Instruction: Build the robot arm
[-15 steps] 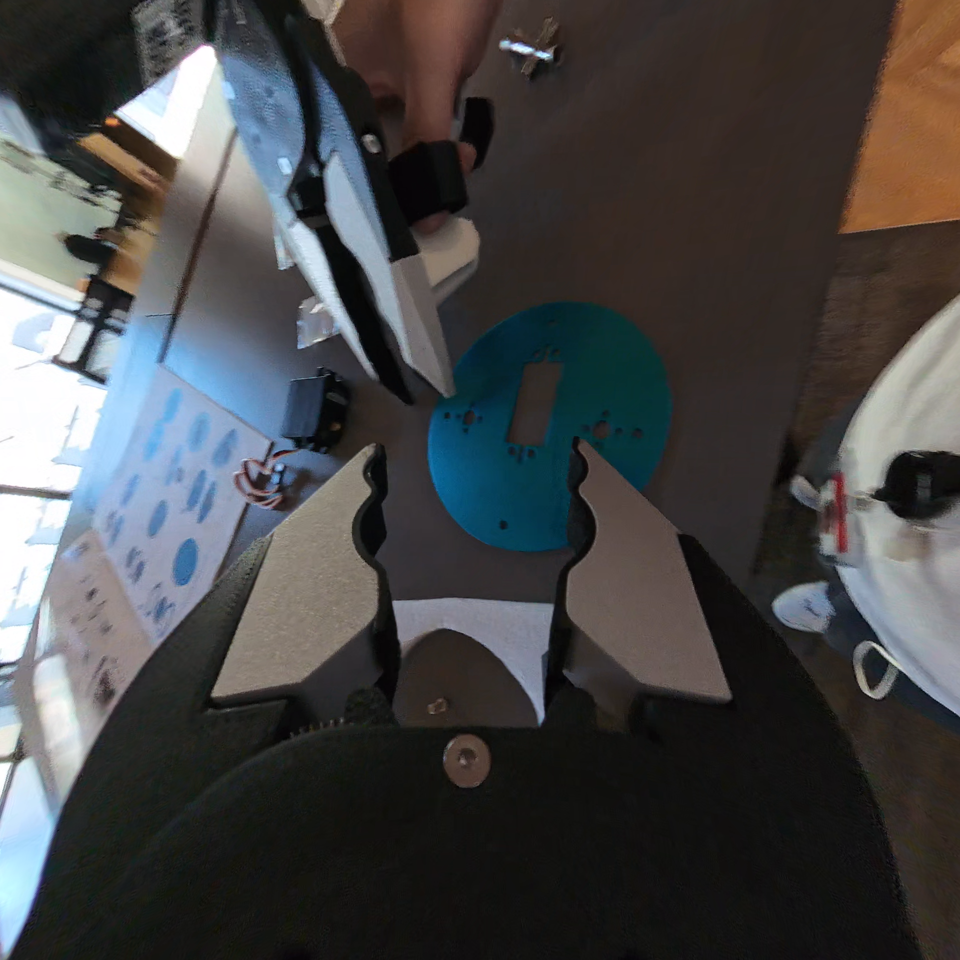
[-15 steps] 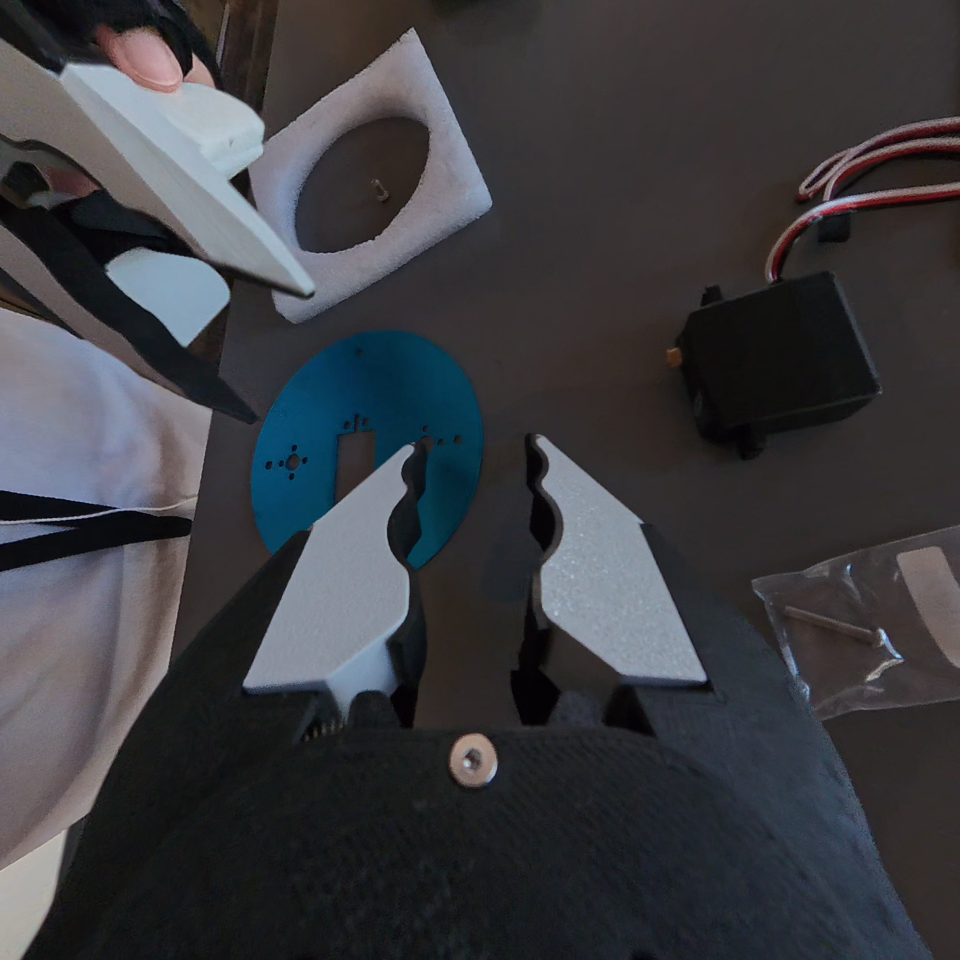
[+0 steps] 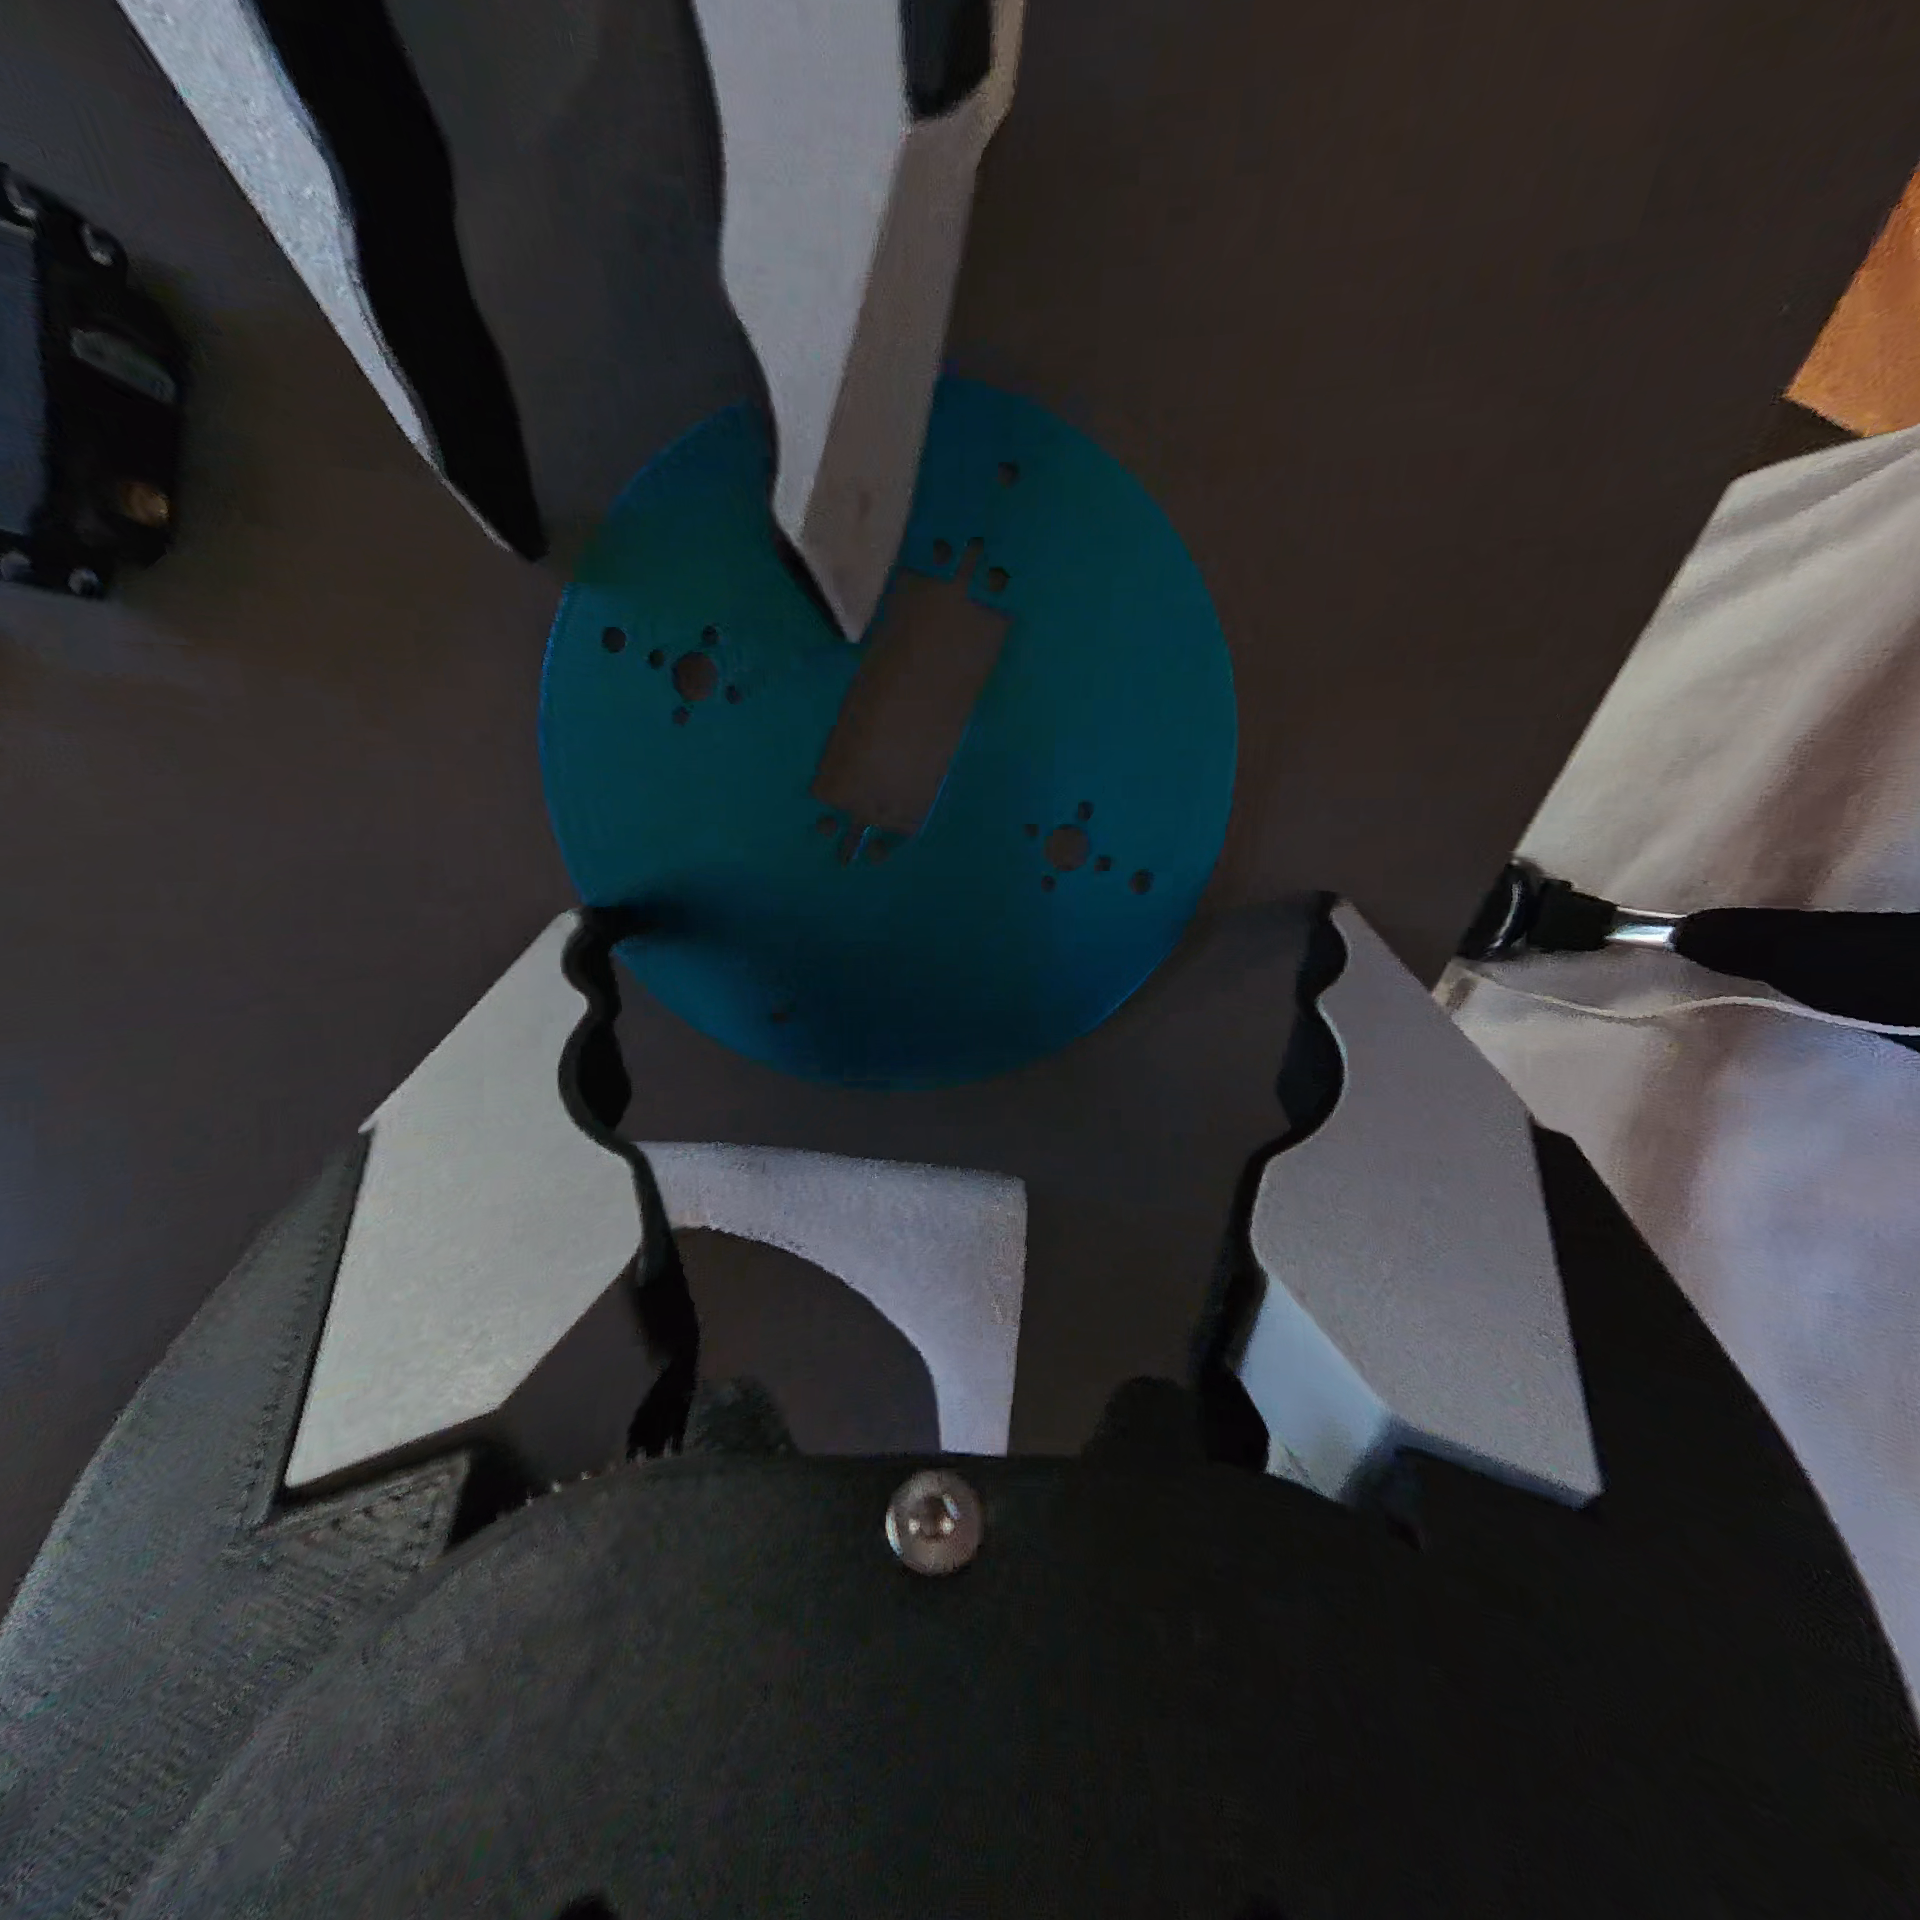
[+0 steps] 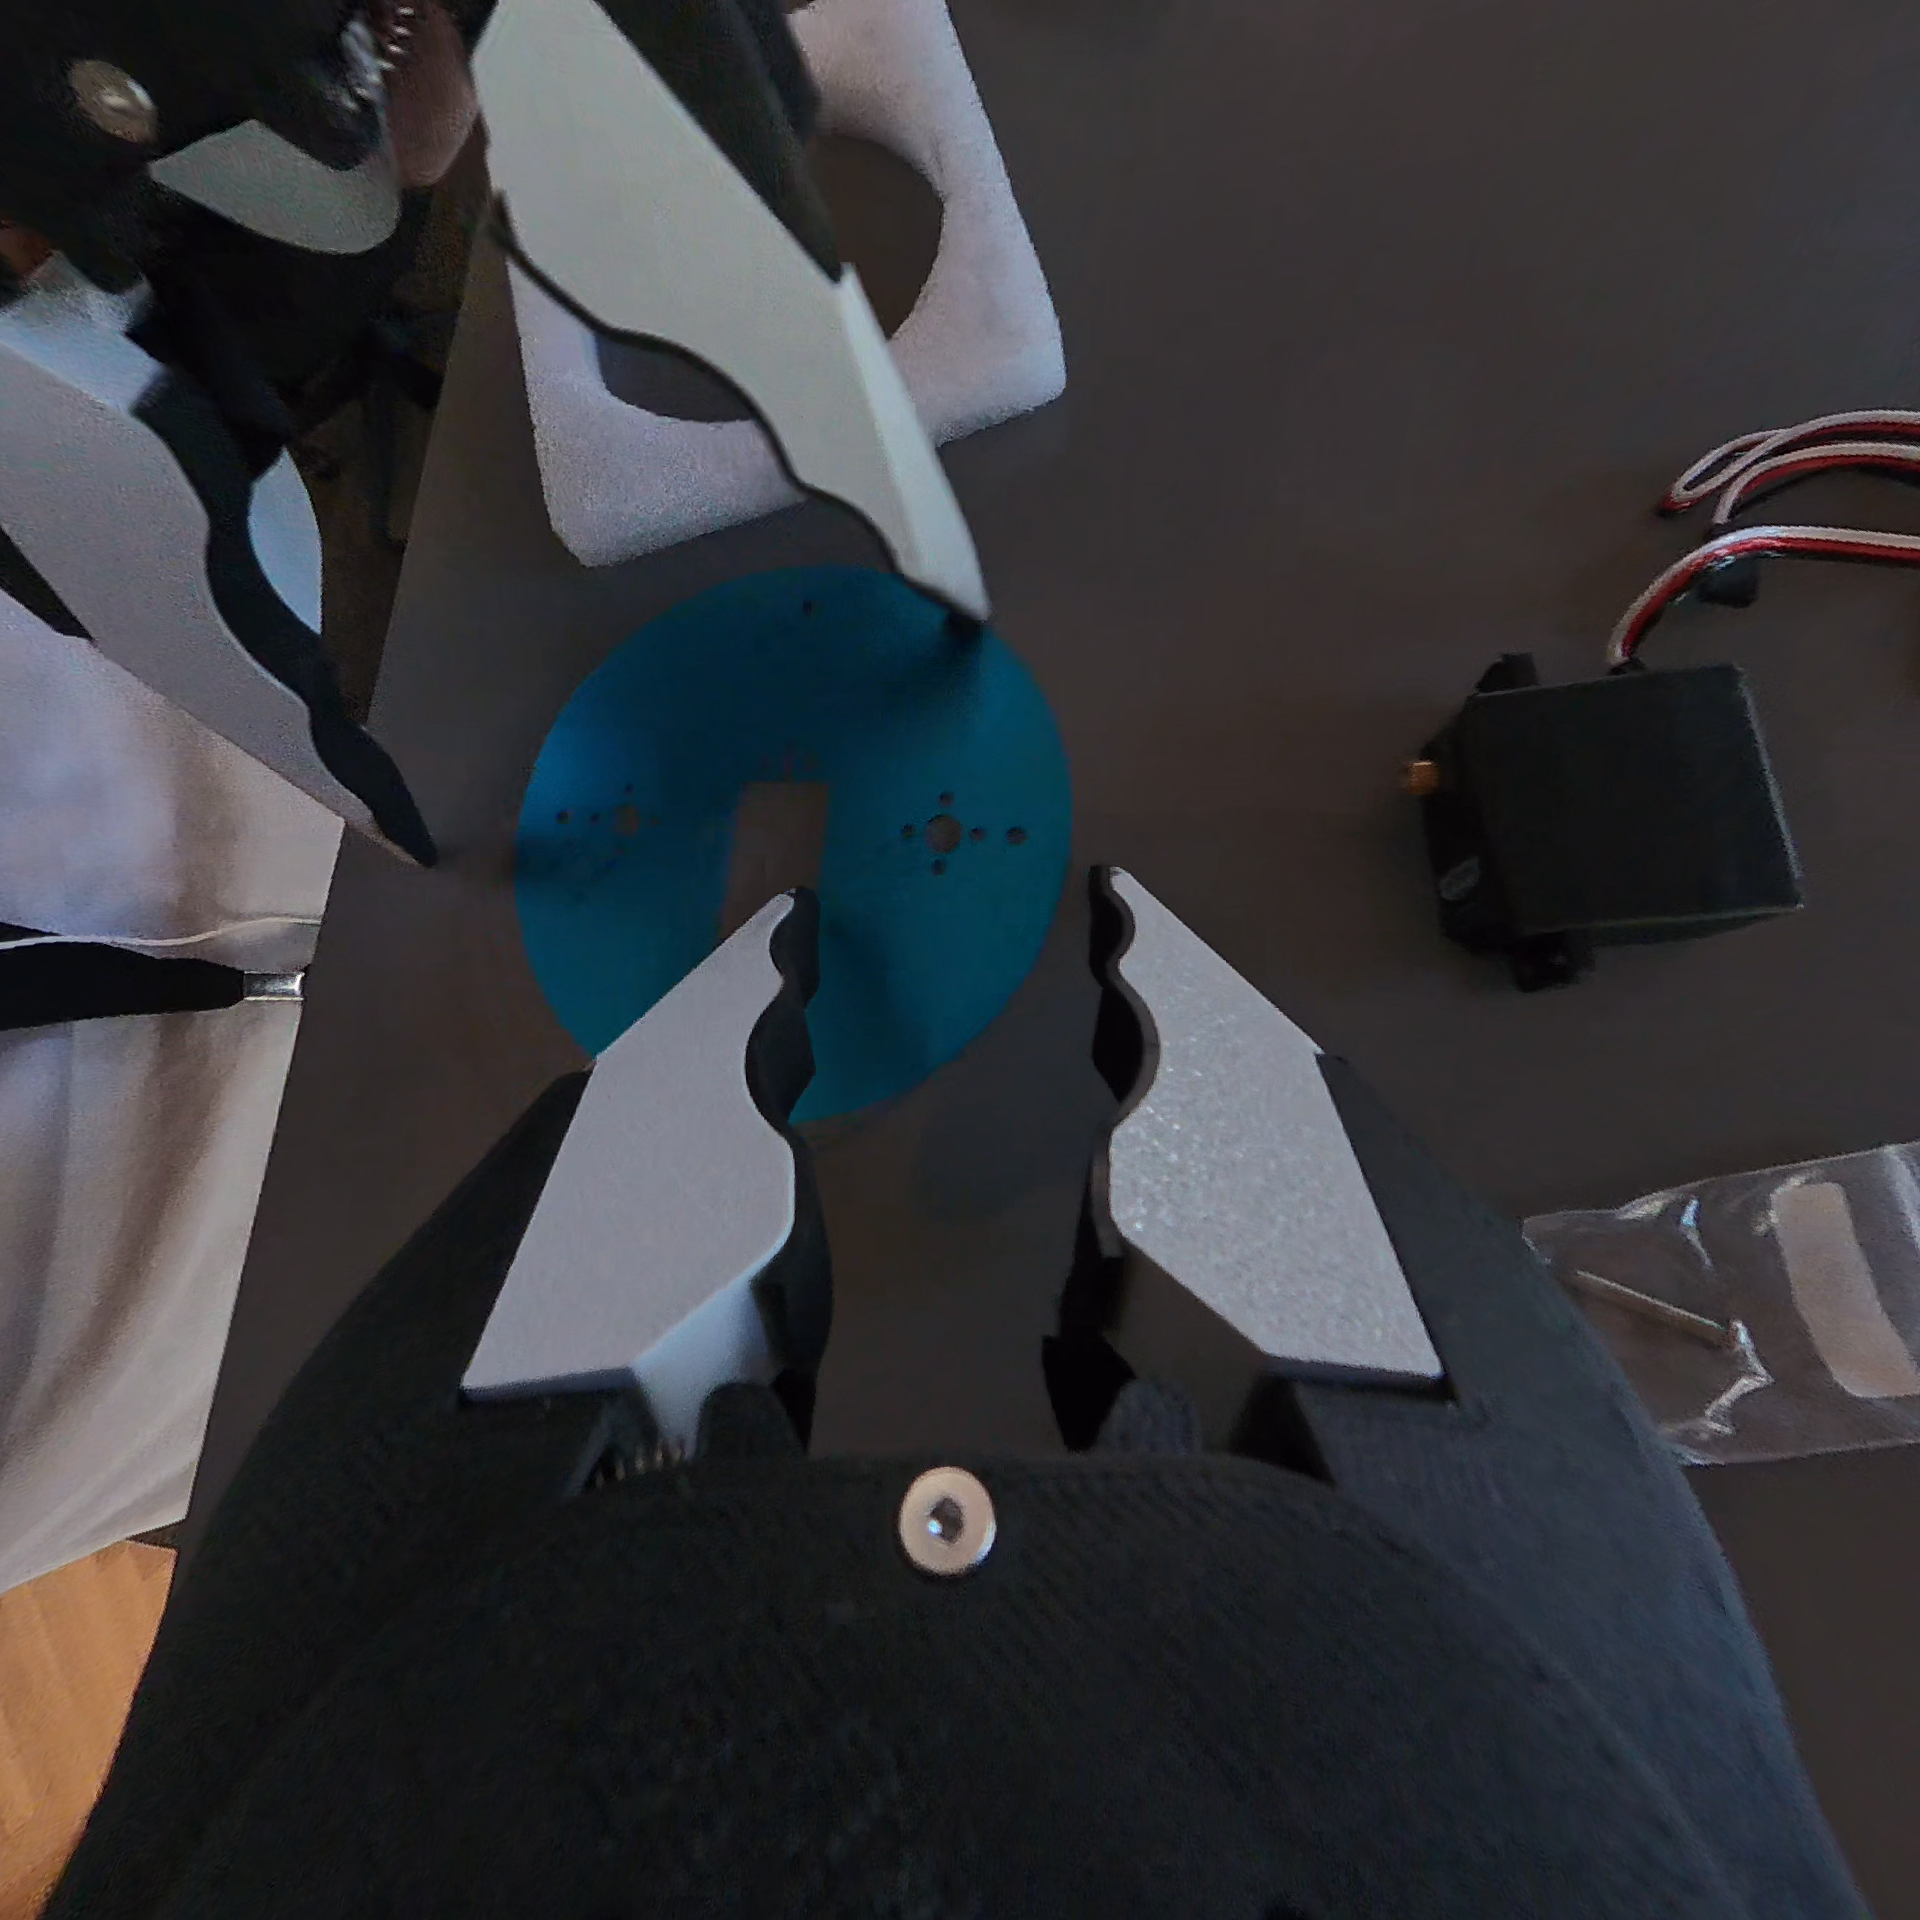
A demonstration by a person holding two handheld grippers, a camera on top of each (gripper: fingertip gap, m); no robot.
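— On the dark tabletop [image 4: 1351,312], what sits between the tools?
— A blue perforated disc [image 3: 1091,748]; left gripper [image 3: 951,935] and right gripper [image 4: 945,883] hover over opposite edges, jaws spread, empty.
— Any readable writing?
— None. Black servo [image 4: 1621,810], foam ring [image 4: 987,343], screw bag [image 4: 1766,1299] lie nearby.

Black textured tool [image 3: 951,914] bodies, grey wavy-edged fingers [image 4: 1247,1174], silver screws

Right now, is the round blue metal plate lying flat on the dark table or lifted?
Flat. The round blue metal plate rests on the dark table; both the left gripper and right gripper are open around it.
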